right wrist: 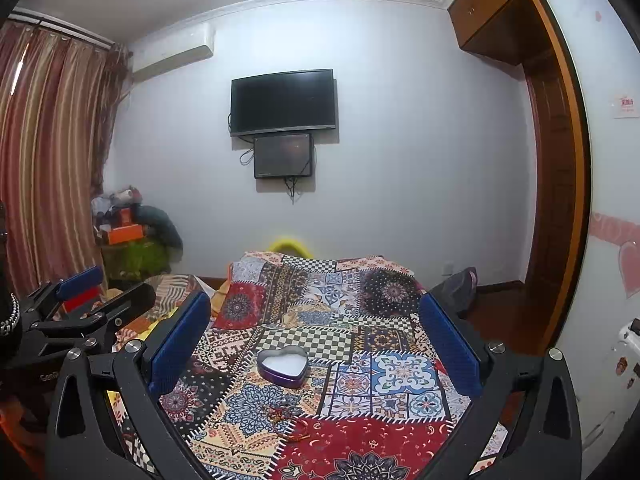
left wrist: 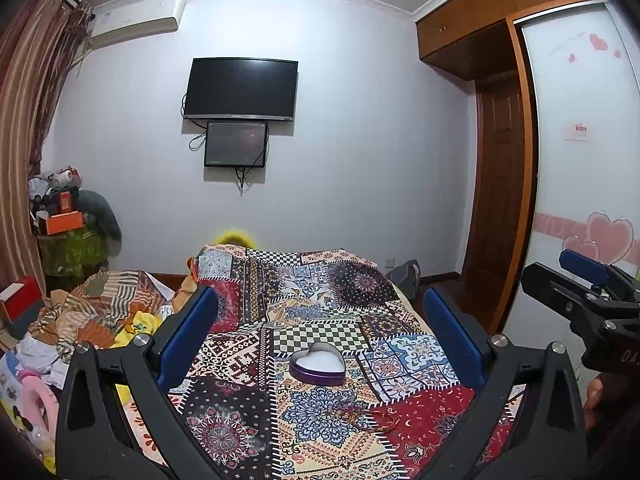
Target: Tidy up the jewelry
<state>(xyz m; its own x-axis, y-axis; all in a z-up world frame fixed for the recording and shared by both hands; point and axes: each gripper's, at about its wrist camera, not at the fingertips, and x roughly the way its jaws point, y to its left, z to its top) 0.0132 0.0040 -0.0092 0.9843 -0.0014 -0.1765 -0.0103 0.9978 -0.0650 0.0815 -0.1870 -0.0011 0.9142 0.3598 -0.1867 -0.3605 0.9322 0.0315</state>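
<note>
Task judged barely started. Left gripper [left wrist: 320,344] fingers held wide, nothing gripped; right gripper [right wrist: 316,344] same, wide and empty. Nearest on bed's patchwork cover [right wrist: 400,372], red-and-gold jewelry [right wrist: 289,424] seen loose, kinda tangled, untouched. Just beyond it, heart-shaped tin [right wrist: 282,365] left open, nothing made out inside. All jewelry yet to be boxed, pretty much.
</note>
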